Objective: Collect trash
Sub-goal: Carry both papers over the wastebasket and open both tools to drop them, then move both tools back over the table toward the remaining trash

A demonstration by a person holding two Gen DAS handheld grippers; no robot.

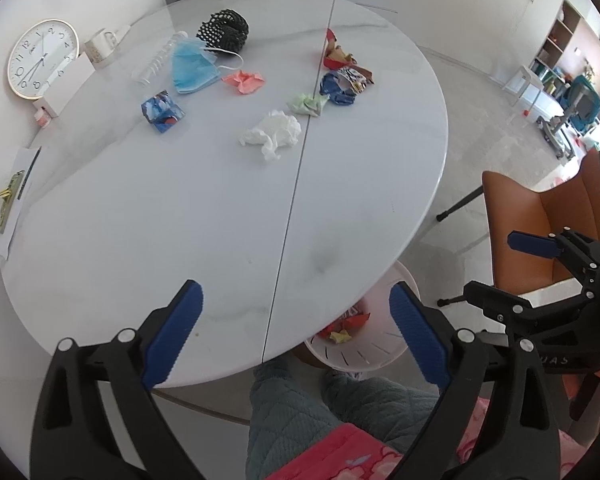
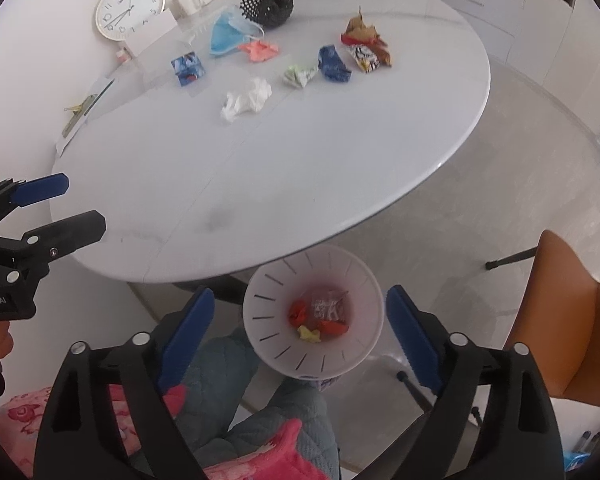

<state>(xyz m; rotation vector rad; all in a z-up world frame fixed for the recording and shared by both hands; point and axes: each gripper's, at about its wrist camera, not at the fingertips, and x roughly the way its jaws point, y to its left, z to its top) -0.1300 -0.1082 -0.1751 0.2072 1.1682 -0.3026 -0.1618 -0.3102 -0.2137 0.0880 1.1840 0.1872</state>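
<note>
Both grippers, left gripper (image 1: 296, 336) and right gripper (image 2: 300, 340), have fingers spread wide, holding nothing; the right hangs over the white bin (image 2: 364, 280) beside the table, several wrappers inside. Farther, on the round white table (image 1: 180, 208): one white tissue (image 1: 271, 134), one green wad (image 1: 308, 103), one pink wad (image 1: 245, 80), two blue wrappers, one blue mask (image 1: 190, 66), one black net (image 1: 223, 31). Clock (image 1: 43, 58) and mug (image 1: 99, 47) at the wall, orange chair (image 1: 540, 232), pale floor.
</note>
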